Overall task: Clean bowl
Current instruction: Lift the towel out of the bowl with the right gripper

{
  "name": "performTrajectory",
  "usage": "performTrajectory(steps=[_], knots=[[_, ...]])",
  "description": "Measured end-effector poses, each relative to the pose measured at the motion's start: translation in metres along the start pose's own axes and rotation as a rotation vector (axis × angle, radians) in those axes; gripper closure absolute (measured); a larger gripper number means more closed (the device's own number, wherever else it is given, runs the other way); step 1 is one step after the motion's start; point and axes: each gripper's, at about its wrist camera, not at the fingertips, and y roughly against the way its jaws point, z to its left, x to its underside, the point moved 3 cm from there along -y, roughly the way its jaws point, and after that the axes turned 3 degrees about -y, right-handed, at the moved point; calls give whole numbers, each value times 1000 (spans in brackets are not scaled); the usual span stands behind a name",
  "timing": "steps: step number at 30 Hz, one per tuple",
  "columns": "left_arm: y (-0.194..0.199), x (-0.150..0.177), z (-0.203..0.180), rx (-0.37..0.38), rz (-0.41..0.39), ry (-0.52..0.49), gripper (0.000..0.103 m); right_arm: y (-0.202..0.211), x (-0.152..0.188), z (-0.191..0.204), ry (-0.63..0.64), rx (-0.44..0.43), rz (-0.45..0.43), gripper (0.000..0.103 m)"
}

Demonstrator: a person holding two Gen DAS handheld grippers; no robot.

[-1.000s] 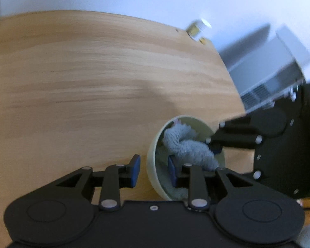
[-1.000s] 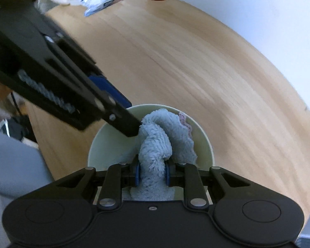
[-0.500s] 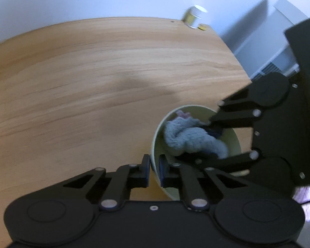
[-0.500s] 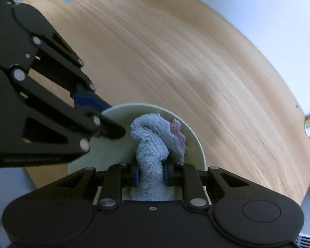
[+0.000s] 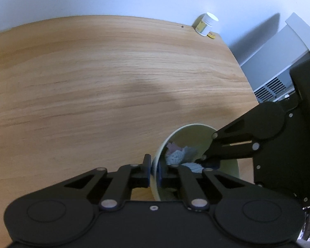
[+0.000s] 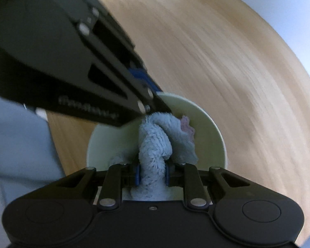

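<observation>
While the pale green bowl (image 5: 198, 130) sits near the edge of the wooden surface (image 5: 93, 78), my left gripper (image 5: 154, 170) pinches its rim, one finger outside the wall, one inside. My right gripper (image 6: 152, 170) is clamped on a bunched blue cloth (image 6: 155, 142), which lies down inside the bowl against its inner wall. A pinkish patch shows on the cloth. Far corner of the surface: a small white jar (image 5: 207, 26) by the wall. Right wrist view is blurred.
</observation>
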Motion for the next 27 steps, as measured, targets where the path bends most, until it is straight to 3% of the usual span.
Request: performTrajectory(steps=[5,19,20,23,27], knots=[[4,3,5,5,-1,12,97,3,-1,-24,-193,-18,-124,81],[-3,-3,3,-5,32,27,93,58,36,-47,-308,104,-274,80],[-5,-5,2,-9,49,21,91,62,38,-48,-317,113,-284,79],[-8,-8,0,-22,55,1,67,74,55,-51,-385,128,-335,79],[-17,-9,-2,-22,71,-5,69,89,86,-51,-524,136,-422,79]])
